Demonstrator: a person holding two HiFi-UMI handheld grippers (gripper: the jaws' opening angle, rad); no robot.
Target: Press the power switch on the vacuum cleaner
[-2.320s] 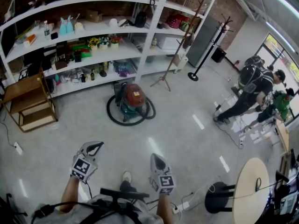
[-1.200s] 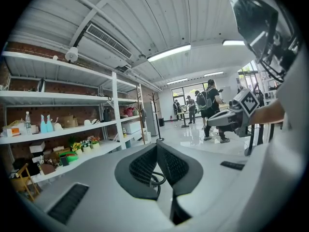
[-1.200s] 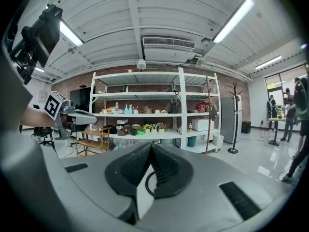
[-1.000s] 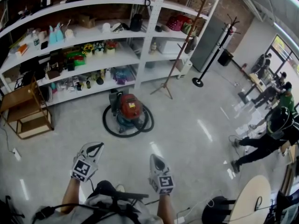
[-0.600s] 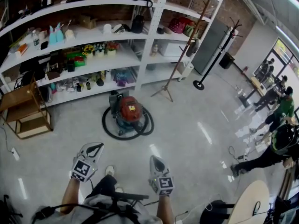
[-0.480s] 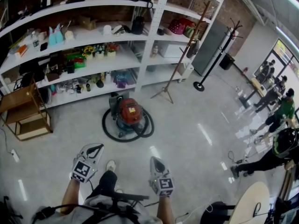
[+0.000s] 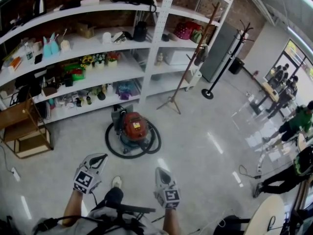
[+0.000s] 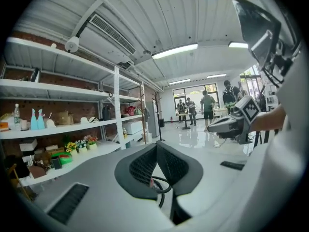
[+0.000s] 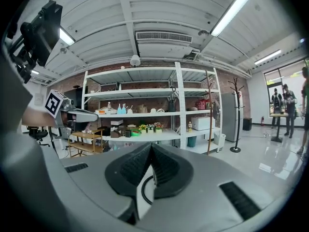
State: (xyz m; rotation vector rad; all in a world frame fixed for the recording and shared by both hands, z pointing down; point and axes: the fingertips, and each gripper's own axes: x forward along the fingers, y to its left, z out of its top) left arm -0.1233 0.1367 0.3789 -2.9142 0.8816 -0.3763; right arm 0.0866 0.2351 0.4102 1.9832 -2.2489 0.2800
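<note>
Vacuum cleaner [image 7: 133, 130] is out on the shiny grey floor [image 7: 195, 155], a good way ahead of both grippers and touching neither.

Closest in, the left gripper [image 7: 100, 157] and right gripper [image 7: 159, 170] are held out side by side over the floor, tips aimed forward toward the vac. Each gripper's own view shows the jaws pressed together at the tips with nothing between them. One shoe [image 7: 116, 181] pokes out between the two arms.

The vac has a red top facing up and a teal-grey body. Its long axis runs roughly away from the person toward the shelves, and the dark grey end is on the shelf side. A black hose [image 7: 111, 146] lies in a loop on the floor all the way around it. Can't make out the switch from here.

Behind it is the big white shelf unit [image 7: 156, 48] full of bits and pieces, with a small wooden rack [image 7: 24, 131] off to the left. A black coat stand [image 7: 222, 58] is further right, and a few people [image 7: 288, 126] are way over at the right edge.
</note>
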